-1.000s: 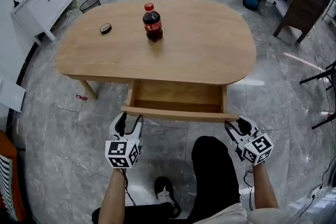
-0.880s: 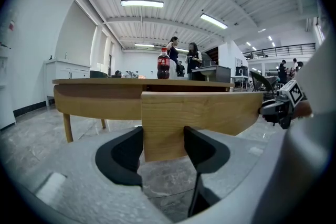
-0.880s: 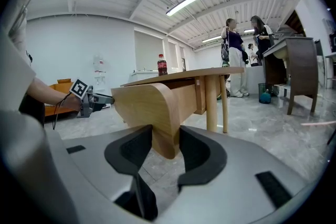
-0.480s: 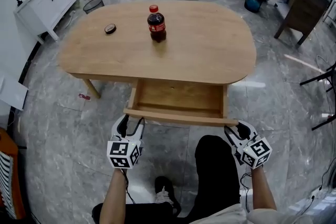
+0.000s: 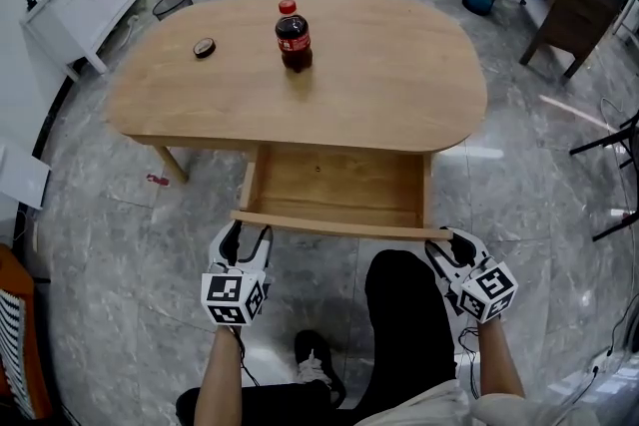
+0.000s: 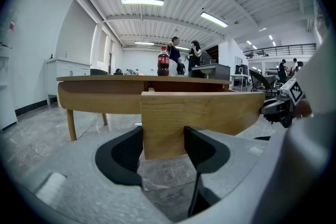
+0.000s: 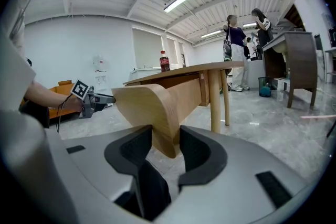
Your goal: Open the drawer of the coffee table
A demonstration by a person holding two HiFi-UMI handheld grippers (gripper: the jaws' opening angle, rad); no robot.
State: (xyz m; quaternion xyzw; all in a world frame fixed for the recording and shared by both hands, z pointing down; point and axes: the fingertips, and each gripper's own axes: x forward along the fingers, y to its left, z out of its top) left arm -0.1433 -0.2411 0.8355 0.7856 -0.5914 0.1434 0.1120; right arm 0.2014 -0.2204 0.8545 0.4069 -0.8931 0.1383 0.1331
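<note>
- While head view shows drawer (image 5: 334, 187) pulled out at near edge of coffee table (image 5: 399, 105), grip is confirmed only by gripper views.
- Left and right ends of front panel (image 5: 334, 225) are pinched by left gripper (image 6: 163, 136) and right gripper (image 7: 166, 136) respectively.
- Floor of drawer is hidden there.

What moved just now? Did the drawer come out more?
Yes. The drawer slid a little further out from under the coffee table, toward the person. The left gripper and right gripper kept gripping its front at both ends. The cola bottle and small dark disc stayed put.
</note>
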